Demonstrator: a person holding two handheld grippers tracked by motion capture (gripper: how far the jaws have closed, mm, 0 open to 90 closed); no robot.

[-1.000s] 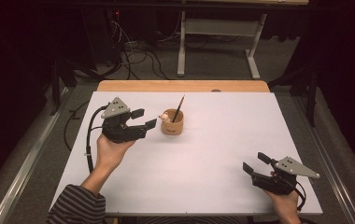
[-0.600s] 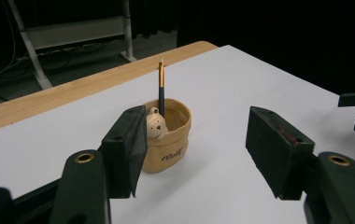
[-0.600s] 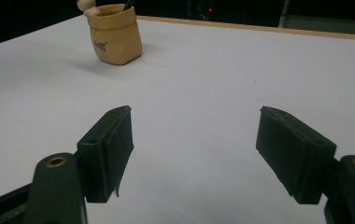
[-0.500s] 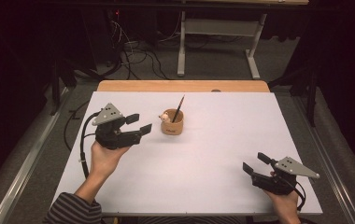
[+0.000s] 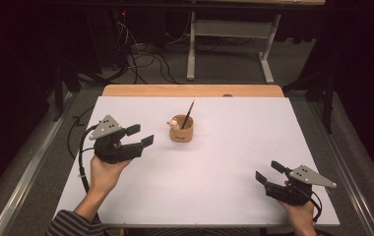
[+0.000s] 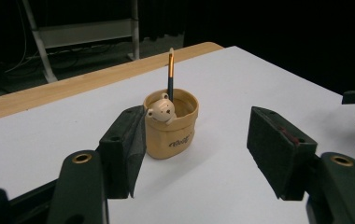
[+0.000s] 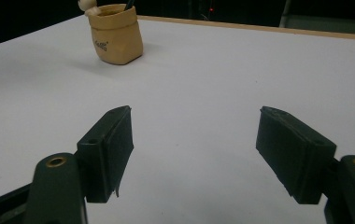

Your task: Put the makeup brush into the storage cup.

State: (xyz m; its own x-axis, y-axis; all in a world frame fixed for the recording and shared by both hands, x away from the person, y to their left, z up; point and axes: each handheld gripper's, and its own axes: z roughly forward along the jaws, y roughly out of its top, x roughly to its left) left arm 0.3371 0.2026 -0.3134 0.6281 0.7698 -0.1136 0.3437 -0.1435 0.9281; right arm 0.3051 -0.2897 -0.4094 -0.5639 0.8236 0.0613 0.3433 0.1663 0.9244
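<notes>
A tan cup (image 5: 181, 131) with a small bear figure (image 5: 174, 123) on its rim stands on the white table top (image 5: 214, 177), slightly left of centre. A dark pencil (image 5: 188, 114) leans upright inside it. My left gripper (image 5: 141, 135) is open and hovers left of the cup, a short gap away, pointing at it. In the left gripper view the cup (image 6: 172, 133) and pencil (image 6: 170, 77) sit beyond the open left gripper (image 6: 199, 149), nothing between its jaws. My right gripper (image 5: 268, 170) rests open near the front right corner. The right gripper view has the open right gripper (image 7: 194, 140) over bare table, the cup (image 7: 117, 39) far off.
A wooden strip (image 5: 190, 91) borders the table's far side. Beyond it, on the dark floor, are a white desk frame (image 5: 229, 44) and loose cables (image 5: 145, 59). A cable (image 5: 81, 162) trails from the left gripper over the table's left edge.
My left gripper has drawn back from the cup, to the left and a little nearer the person. The cup, the pencil and the right gripper have stayed put.
</notes>
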